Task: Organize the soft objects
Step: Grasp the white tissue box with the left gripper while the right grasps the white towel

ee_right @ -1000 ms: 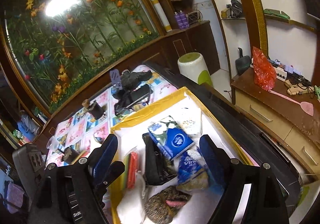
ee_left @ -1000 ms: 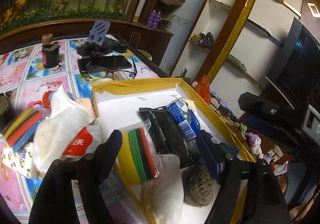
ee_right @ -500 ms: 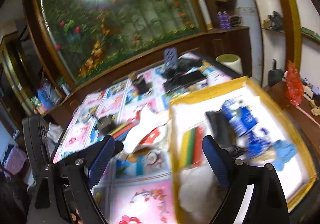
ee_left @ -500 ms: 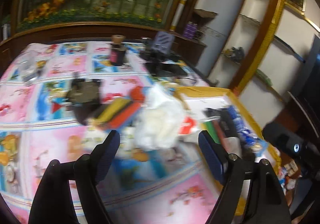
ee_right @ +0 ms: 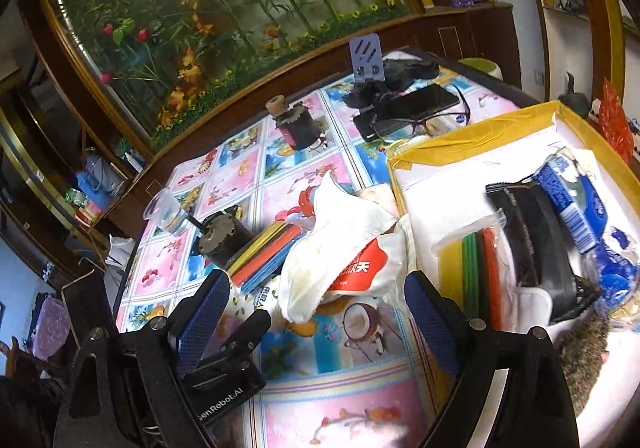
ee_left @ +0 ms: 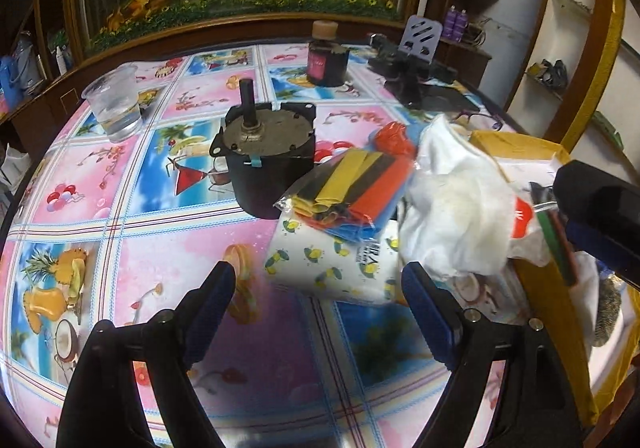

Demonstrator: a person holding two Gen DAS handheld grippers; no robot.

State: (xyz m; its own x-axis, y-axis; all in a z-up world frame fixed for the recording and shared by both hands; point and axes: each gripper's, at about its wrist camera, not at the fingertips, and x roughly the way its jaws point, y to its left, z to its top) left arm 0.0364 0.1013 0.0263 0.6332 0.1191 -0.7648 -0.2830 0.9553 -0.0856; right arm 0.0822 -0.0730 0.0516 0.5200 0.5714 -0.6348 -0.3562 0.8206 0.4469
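My left gripper [ee_left: 318, 288] is open just above the flowered tablecloth. A white tissue pack with yellow prints [ee_left: 328, 268] lies right ahead of its fingertips, untouched. On that pack rests a clear bag of coloured strips [ee_left: 352, 187], beside a crumpled white plastic bag with a red logo [ee_left: 452, 199]. My right gripper [ee_right: 314, 288] is open too, and the white bag [ee_right: 340, 260] sits just beyond its tips, not pinched. The yellow-rimmed box [ee_right: 472, 131] at right holds a bag of coloured sheets [ee_right: 472, 260], a black pouch [ee_right: 532, 232], blue tissue packs [ee_right: 576, 203] and a scouring pad [ee_right: 584, 352].
A black motor with a shaft [ee_left: 268, 151] stands just behind the pile. Farther back are a plastic cup of water [ee_left: 116, 103], a dark bottle [ee_left: 326, 59], a phone with glasses [ee_right: 412, 107] and a purple stand [ee_right: 366, 59]. Bare tablecloth [ee_left: 160, 248] lies at left.
Both grippers have swung left, away from above the yellow box to the pile on the tablecloth, and lower. The left jaws have spread wider. Nothing was picked up.
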